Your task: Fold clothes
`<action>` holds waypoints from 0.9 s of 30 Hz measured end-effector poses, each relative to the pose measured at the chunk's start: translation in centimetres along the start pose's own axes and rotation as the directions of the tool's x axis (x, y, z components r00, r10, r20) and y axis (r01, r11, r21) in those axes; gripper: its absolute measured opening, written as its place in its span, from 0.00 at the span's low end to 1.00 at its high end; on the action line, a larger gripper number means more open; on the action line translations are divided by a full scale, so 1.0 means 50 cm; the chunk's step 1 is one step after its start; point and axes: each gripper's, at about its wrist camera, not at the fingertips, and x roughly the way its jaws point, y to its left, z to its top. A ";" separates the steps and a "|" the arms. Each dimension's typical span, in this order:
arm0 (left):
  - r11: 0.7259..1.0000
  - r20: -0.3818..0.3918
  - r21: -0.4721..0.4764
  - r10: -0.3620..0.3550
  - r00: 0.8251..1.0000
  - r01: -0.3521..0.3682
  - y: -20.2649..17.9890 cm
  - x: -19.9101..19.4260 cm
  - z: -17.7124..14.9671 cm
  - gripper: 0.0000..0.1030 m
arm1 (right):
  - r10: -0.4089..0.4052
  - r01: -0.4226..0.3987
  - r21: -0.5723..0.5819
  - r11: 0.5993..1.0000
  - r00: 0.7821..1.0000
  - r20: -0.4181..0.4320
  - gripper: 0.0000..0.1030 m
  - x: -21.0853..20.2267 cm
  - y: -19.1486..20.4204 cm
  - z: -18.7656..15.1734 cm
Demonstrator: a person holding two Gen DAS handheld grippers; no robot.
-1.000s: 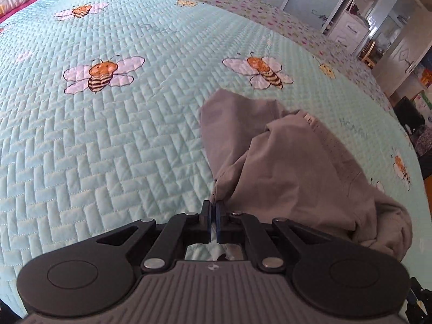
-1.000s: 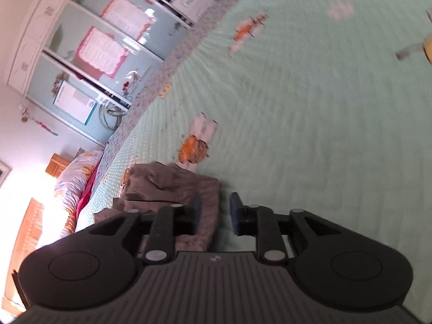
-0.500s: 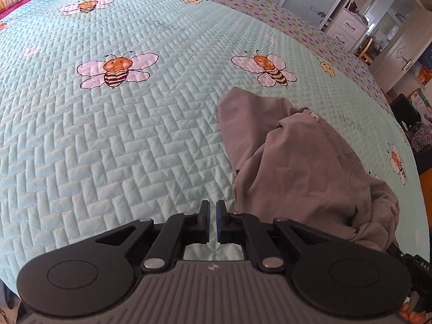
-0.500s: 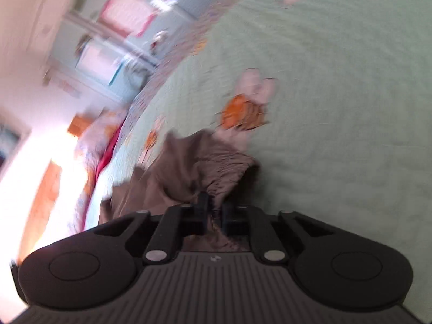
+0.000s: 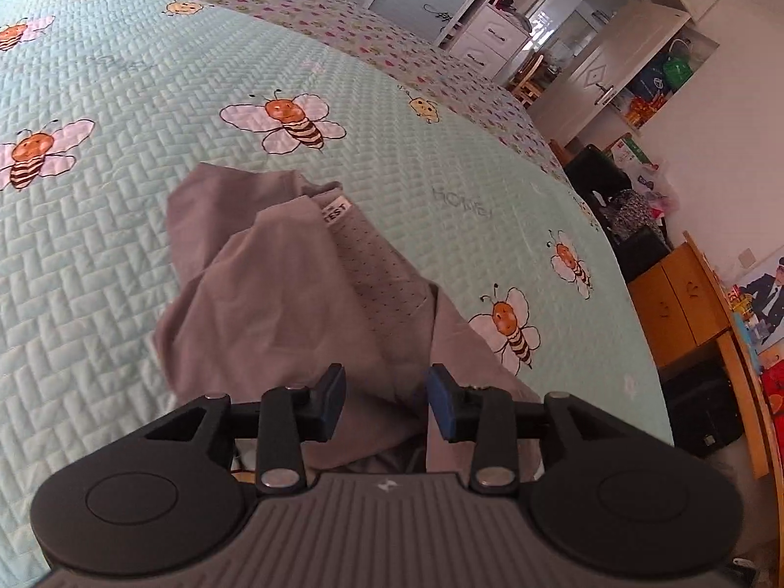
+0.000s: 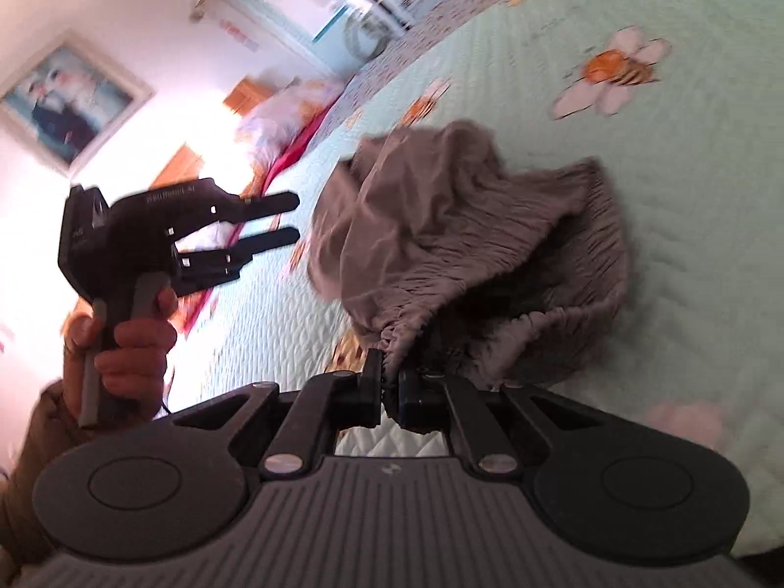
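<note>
A: Grey garment (image 5: 294,294), crumpled on the quilted bedspread (image 5: 122,98); likely shorts, given the gathered elastic waistband (image 6: 539,225). Position?

B: Near the bed's front edge, partly lifted at one end. Waistband pinched between the nearly closed fingers of the right gripper (image 6: 389,387), with the cloth bunched at the pinch point. Rest of the fabric heaped on the quilt.

A: Left gripper (image 5: 384,399)?

B: Fingers set well apart, nothing between them. Held above the garment's near part in the left wrist view; seen off to the side in a hand (image 6: 127,338) in the right wrist view, apart from the cloth.

A: Handling, as judged?

B: Light, soft, limp; no shape kept when raised. Mesh-like perforated panel (image 5: 382,274) and a small sewn label (image 5: 338,208) noted. Not fragile, not slippery. Waistband judged the firmest hold, since the elastic is thick and ribbed. Second hold best placed farther along the same band, so as to spread the garment flat.

A: Surface and room?

B: Pale mint quilt, herringbone stitching, printed bees (image 5: 289,120); soft underlay, some drag on cloth expected. Floral border beyond. White drawers (image 5: 485,41) and shelving at the far side, a wooden cabinet (image 5: 681,304) to the right, a framed picture (image 6: 68,98) on the wall. Right wrist view motion-blurred; finer details not legible.
</note>
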 end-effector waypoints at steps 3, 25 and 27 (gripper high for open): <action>0.996 -0.028 -0.089 -0.009 1.000 0.006 -0.012 0.059 0.024 0.42 | 0.010 -0.020 0.105 0.994 0.995 0.101 0.05 -0.051 -0.031 0.021; 0.973 0.060 -0.121 0.205 0.977 -0.197 -0.051 0.115 0.080 0.00 | -0.050 -0.006 0.284 0.959 0.981 0.190 0.05 -0.104 -0.105 0.097; 0.973 0.112 -0.135 0.202 0.973 -0.187 -0.042 0.065 0.079 0.00 | -0.083 0.021 0.296 0.955 0.977 0.197 0.06 -0.107 -0.110 0.090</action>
